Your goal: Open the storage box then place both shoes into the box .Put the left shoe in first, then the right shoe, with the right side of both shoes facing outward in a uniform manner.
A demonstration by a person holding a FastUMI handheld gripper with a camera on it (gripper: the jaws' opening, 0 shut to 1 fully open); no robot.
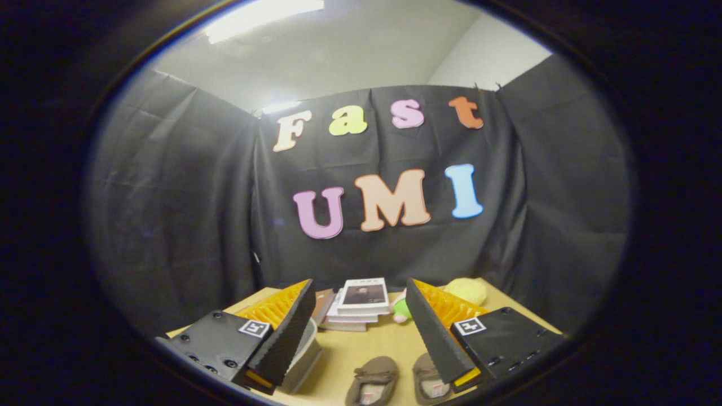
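Observation:
Two small brown slip-on shoes lie side by side on the wooden table, low between my fingers: the left-hand shoe and the right-hand shoe, whose outer edge is hidden behind my right finger. A pale grey storage box sits just behind my left finger, mostly covered by it, so I cannot tell how its lid stands. My gripper hangs above the table, open, with nothing between the fingers.
A stack of books lies at the back of the table against the black cloth. A green and yellow plush toy rests beside the books, partly behind my right finger.

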